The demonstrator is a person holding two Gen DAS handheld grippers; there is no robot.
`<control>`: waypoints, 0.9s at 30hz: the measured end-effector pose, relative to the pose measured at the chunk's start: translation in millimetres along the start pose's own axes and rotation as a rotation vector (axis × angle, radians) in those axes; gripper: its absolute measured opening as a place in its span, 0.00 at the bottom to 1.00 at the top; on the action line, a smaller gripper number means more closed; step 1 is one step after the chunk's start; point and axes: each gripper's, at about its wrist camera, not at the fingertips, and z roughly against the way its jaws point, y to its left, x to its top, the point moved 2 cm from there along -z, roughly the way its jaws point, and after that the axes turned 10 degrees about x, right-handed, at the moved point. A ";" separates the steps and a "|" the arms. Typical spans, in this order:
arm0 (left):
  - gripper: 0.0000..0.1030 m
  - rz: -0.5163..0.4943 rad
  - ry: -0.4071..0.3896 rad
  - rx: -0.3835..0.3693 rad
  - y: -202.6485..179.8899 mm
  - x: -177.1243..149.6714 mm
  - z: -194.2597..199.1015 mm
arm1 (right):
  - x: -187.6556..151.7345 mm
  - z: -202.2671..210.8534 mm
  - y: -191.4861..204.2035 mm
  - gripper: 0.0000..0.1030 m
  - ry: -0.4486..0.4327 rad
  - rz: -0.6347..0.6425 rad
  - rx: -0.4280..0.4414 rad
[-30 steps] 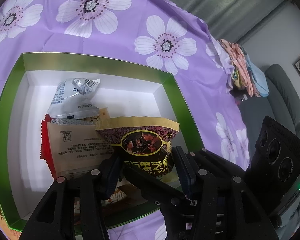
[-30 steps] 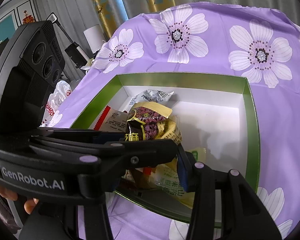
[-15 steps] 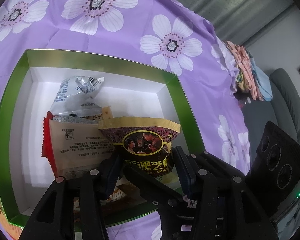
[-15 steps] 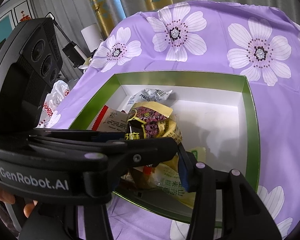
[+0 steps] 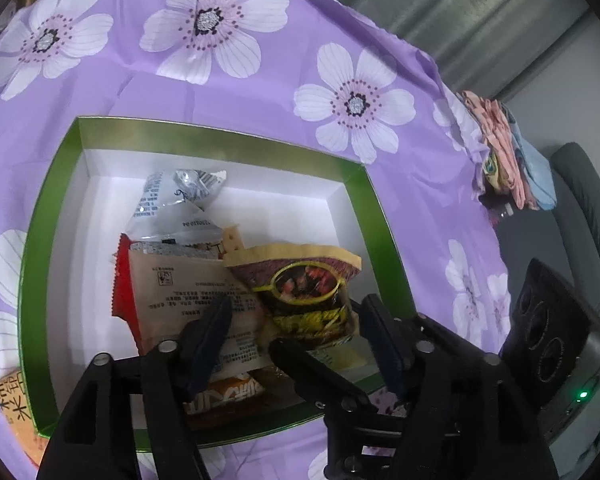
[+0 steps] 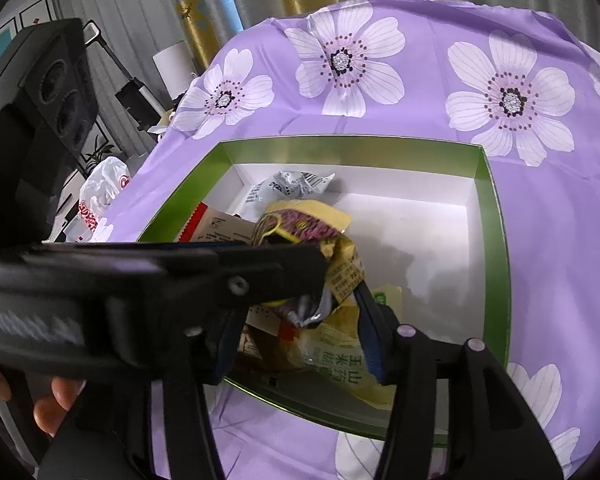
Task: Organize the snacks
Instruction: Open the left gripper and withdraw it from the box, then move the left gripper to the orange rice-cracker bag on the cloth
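Since a second ago: left gripper (image 5: 296, 332) jaws are spreading away from the purple snack bag (image 5: 304, 292), which they were pinching before; the bag is tipping and blurring as it comes free
Left wrist view, jaws: standing apart and opening, the purple snack bag sitting between the pads with a gap showing on each side
Left wrist view, box: green-rimmed box (image 5: 376, 216) with a white inside is lying on the purple flowered cloth (image 5: 260, 92), open side up
Left wrist view, snacks: beige packet (image 5: 188, 284) with a red edge is lying flat in the box, touching the purple bag's left side; silver packet (image 5: 176, 208) is lying behind both, toward the far wall; an orange packet (image 5: 224, 396) is peeking out under the left finger
Left wrist view, outside the box: yellow packet (image 5: 14, 404) is lying on the cloth, just beside the box's near left corner
Right wrist view, jaws: right gripper (image 6: 296, 328) is opening too; a crumpled end of the purple snack bag (image 6: 300, 232) is hanging between its pads, whether they are pressing it I cannot tell
Right wrist view, other gripper: the left gripper's black body is crossing the frame from the left, its tip touching or almost touching the purple bag
Right wrist view, snacks: pale green packet (image 6: 340, 360) is lying in the box's near side beneath the right finger
Right wrist view, hand: fingertips (image 6: 56, 400) of a person are showing at the lower left
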 end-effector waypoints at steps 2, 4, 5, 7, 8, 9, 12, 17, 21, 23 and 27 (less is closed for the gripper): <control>0.75 -0.001 -0.013 0.026 1.3 1.3 2.2 | -0.6 1.4 -1.2 0.55 0.001 -0.004 -0.010; 0.76 0.006 -0.014 0.031 3.3 1.3 2.9 | -0.7 2.9 -0.9 0.56 0.000 -0.005 -0.012; 0.76 0.010 -0.018 0.026 4.5 1.5 4.4 | -0.7 3.8 -0.5 0.57 -0.002 -0.004 -0.014; 0.76 0.011 -0.026 0.035 4.7 2.0 8.2 | 0.0 6.8 1.0 0.60 -0.009 0.001 -0.018; 0.76 0.009 -0.029 0.048 4.5 2.3 9.4 | 0.6 8.4 2.1 0.62 -0.013 0.004 -0.020; 0.76 0.010 -0.032 0.054 5.5 2.1 10.8 | 1.0 10.1 3.1 0.63 -0.017 0.007 -0.022; 0.76 0.017 -0.033 0.053 7.6 1.4 13.6 | 1.9 14.1 5.3 0.65 -0.025 0.016 -0.031; 0.76 0.014 -0.055 0.063 7.0 -0.9 26.6 | 1.5 22.6 8.0 0.68 -0.036 0.017 -0.040; 0.77 -0.010 -0.081 0.081 1.5 -6.7 40.1 | 1.0 34.5 16.1 0.75 -0.061 0.027 -0.059; 0.78 -0.017 -0.090 0.090 -0.2 -11.1 46.3 | -0.8 44.1 22.7 0.79 -0.078 0.040 -0.072; 0.78 -0.025 -0.105 0.104 -0.8 -23.5 60.7 | -6.1 60.2 31.5 0.87 -0.102 0.054 -0.100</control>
